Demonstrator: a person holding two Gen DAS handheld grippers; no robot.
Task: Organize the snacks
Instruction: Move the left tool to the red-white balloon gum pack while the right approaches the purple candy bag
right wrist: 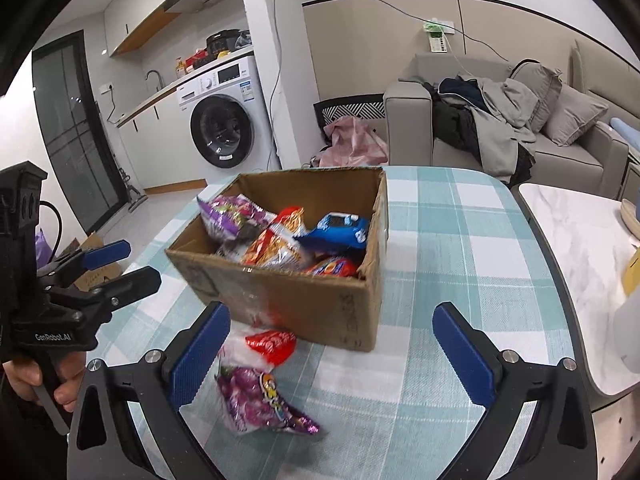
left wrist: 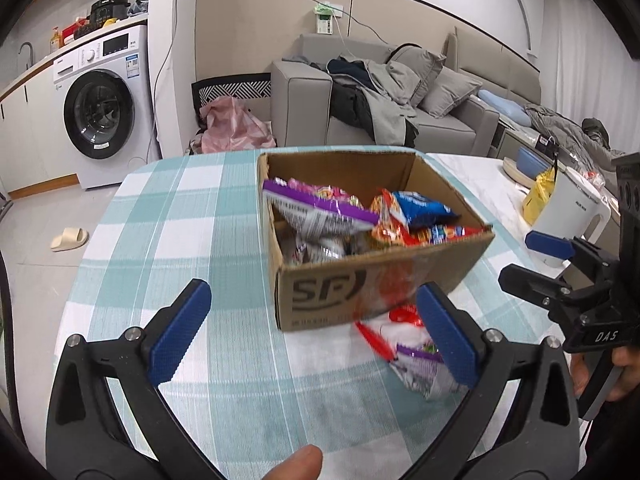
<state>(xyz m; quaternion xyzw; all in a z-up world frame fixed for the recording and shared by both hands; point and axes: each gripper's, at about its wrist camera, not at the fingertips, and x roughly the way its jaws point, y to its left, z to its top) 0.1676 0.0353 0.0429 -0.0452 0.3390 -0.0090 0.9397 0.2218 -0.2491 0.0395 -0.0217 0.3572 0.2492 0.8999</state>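
Observation:
A cardboard box (left wrist: 320, 300) (right wrist: 320, 312) stands on the checked tablecloth and holds several snack packets: purple (left wrist: 320, 208) (right wrist: 232, 212), orange-red (right wrist: 276, 244) and blue (left wrist: 424, 208) (right wrist: 340, 228). In front of the box lie a red-and-white packet (right wrist: 268, 344) (left wrist: 400, 320) and a purple packet (right wrist: 260, 404) (left wrist: 420, 368). My left gripper (left wrist: 316, 332) is open and empty, with the loose packets by its right finger. My right gripper (right wrist: 332, 360) is open and empty, with the loose packets by its left finger. Each gripper shows in the other's view (left wrist: 536, 260) (right wrist: 120, 264).
A white kettle (left wrist: 568, 216) and a yellow bag (left wrist: 540, 196) stand on the marble side table (right wrist: 572, 232) to the right. Behind the table are a grey sofa (left wrist: 400, 96) with clothes, a pink bag (left wrist: 232, 124) and a washing machine (left wrist: 104, 108).

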